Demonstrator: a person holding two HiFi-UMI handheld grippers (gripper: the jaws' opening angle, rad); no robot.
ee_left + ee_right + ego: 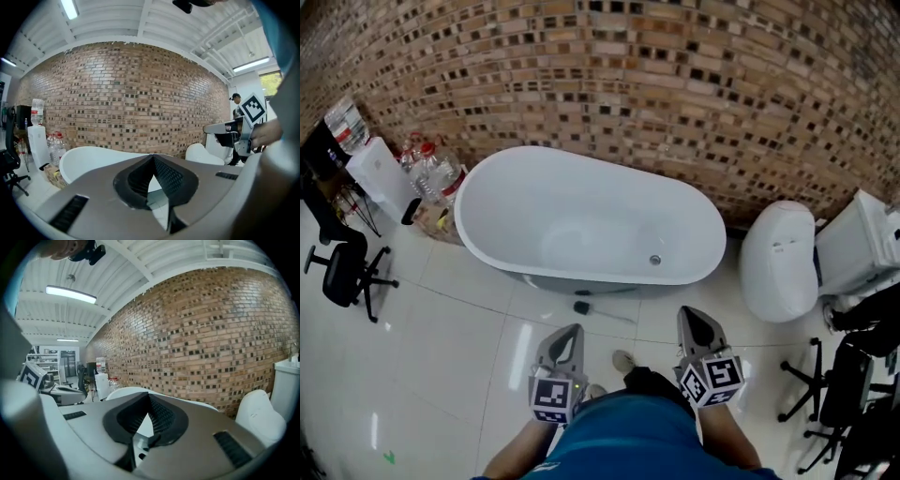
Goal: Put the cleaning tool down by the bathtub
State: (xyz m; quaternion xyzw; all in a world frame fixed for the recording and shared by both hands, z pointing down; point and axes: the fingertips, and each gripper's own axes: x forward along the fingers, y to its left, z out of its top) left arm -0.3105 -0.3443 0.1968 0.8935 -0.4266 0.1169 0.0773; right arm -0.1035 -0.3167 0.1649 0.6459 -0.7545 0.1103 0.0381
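The dark-headed, thin-handled cleaning tool [584, 307] is being seen lying on the glossy white tiled floor [441, 319], just beside the white oval bathtub [581, 202]. The grey left gripper [572, 331] and grey right gripper [694, 315] are being held with jaws pressed together, nothing between them.

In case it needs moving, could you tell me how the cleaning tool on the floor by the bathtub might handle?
The cleaning tool shows a thin handle and small dark head, so it is probably light and head-heavy. Lying flat on the glossy floor tiles, it would likely slide, perhaps pivot, when pushed.
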